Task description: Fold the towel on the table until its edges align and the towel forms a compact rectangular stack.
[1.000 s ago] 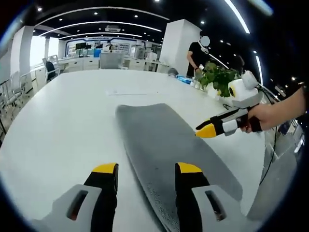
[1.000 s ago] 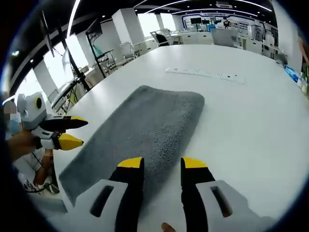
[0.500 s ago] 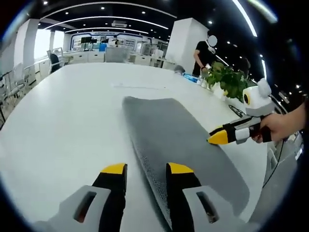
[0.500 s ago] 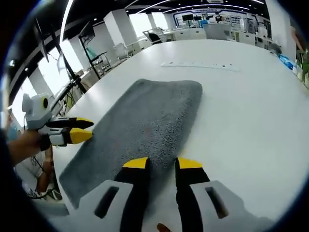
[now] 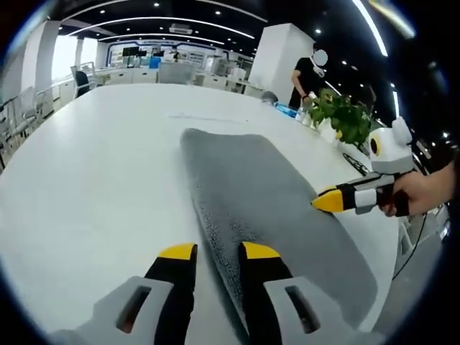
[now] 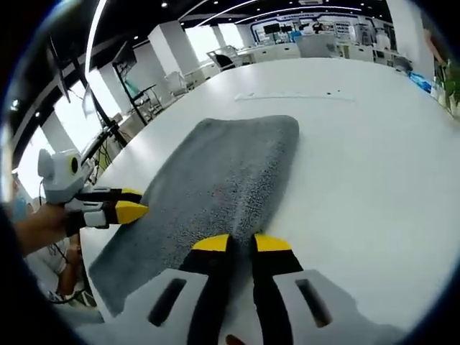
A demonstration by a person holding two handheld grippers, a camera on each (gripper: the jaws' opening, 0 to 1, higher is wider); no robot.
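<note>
A grey towel [image 5: 266, 194] lies flat as a long strip on the white table [image 5: 93, 165]. My left gripper [image 5: 218, 251] straddles its left long edge near the close end, jaws narrowed with a gap still between them. In the right gripper view the same towel [image 6: 223, 172] runs away from me. My right gripper [image 6: 241, 243] has its jaws nearly together on the towel's right long edge. The right gripper [image 5: 323, 201] also enters the left gripper view at the towel's far side. In the right gripper view, the left gripper [image 6: 140, 203] sits at the towel's left side.
A thin pale strip [image 6: 295, 95] lies on the table [image 6: 374, 158] beyond the towel's far end. A potted plant [image 5: 341, 118] and small items stand at the table's right side, with a person [image 5: 305, 75] behind them. Desks and chairs fill the background.
Both pairs of jaws have closed in steadily over the towel's long edges. Both grippers have come lower and closer to the towel. The towel itself has not moved.
</note>
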